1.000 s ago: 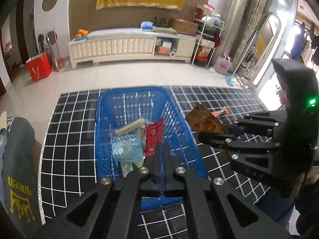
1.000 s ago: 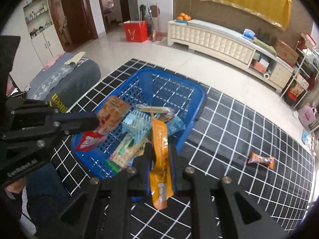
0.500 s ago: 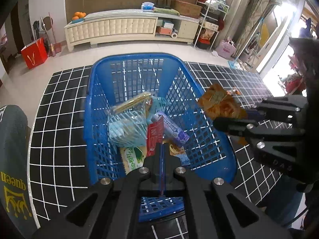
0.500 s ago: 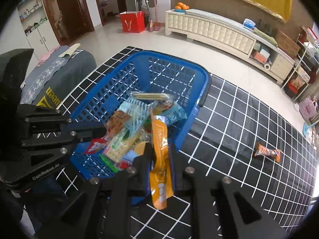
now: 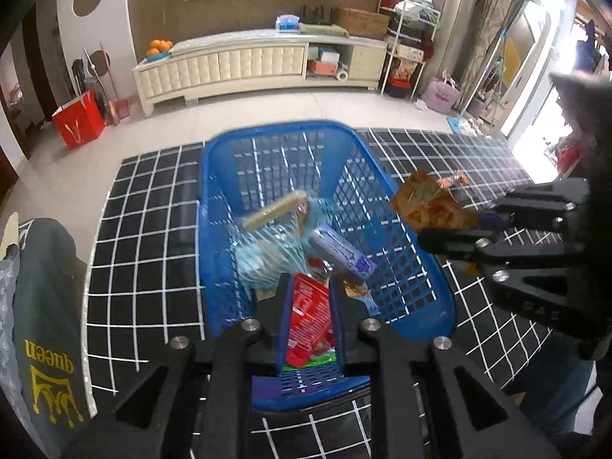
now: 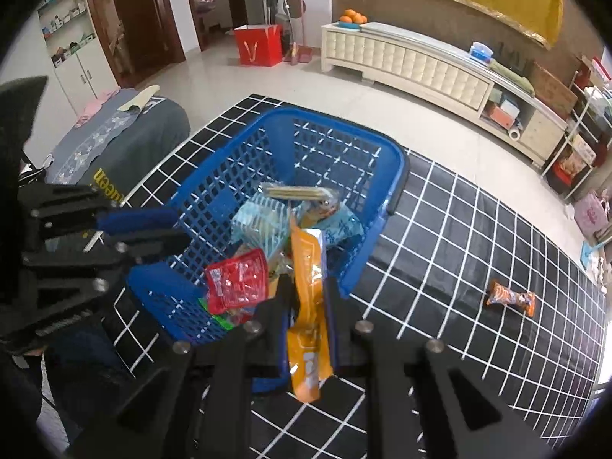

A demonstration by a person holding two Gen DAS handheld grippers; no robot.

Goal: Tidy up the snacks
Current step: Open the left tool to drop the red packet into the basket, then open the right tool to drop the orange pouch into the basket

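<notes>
A blue mesh basket (image 5: 214,229) (image 6: 397,168) stands on the black grid mat (image 5: 145,229) and holds several snacks. Among them are a light blue striped pack (image 5: 264,252), a purple packet (image 5: 340,252) and a cracker pack (image 5: 275,208). My left gripper (image 5: 308,283) (image 6: 178,225) hovers over the basket's near end with its jaws opening. The red packet (image 5: 308,321) (image 6: 237,287) lies loose in the basket below them, untouched by the pads. My right gripper (image 6: 308,281) (image 5: 451,225) is shut on an orange packet (image 6: 308,306) (image 5: 432,206) above the basket's right rim.
One orange snack (image 6: 510,298) lies alone on the mat to the right. A grey cushion printed "queen" (image 5: 46,325) borders the mat on the left. A long white cabinet (image 5: 244,65) and a red bag (image 5: 78,124) stand far back across the tiled floor.
My left gripper sank over the basket and its jaws parted; the red packet slipped out of them into the basket. The right gripper kept its orange packet and barely moved.
</notes>
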